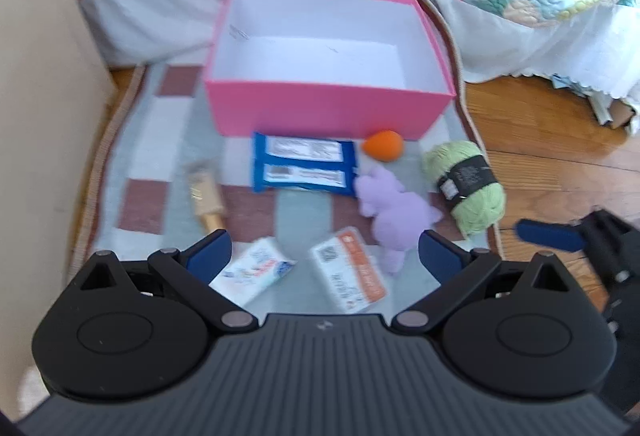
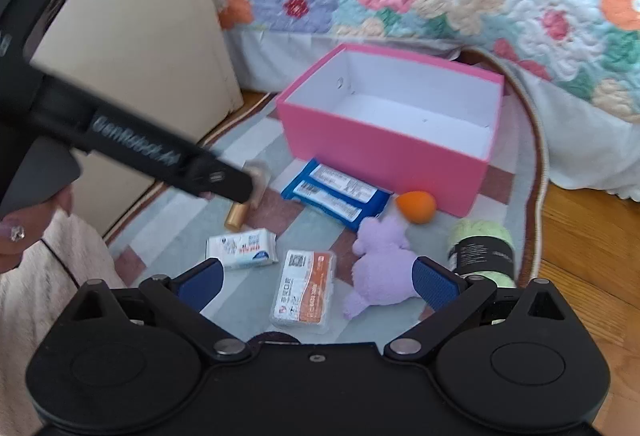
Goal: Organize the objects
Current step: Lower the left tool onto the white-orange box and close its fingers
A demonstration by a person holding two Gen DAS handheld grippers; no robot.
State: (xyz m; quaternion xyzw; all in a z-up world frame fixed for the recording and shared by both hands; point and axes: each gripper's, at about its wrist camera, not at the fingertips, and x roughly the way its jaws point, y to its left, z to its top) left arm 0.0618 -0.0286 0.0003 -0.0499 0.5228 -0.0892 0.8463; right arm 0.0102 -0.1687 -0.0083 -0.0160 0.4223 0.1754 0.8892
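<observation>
Both grippers hover wide apart and empty above clutter on a rug.

The right gripper (image 2: pixel 318 282) is nearer the orange-labelled packet (image 2: pixel 305 288), lengthwise between its fingers; the left gripper (image 1: pixel 325 256) hangs alongside, the empty pink box (image 1: pixel 328 108) beyond.

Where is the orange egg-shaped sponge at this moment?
The orange sponge lies on the rug just in front of the pink box, near its right corner, between the blue packet and the green yarn, behind the purple plush toy.
</observation>
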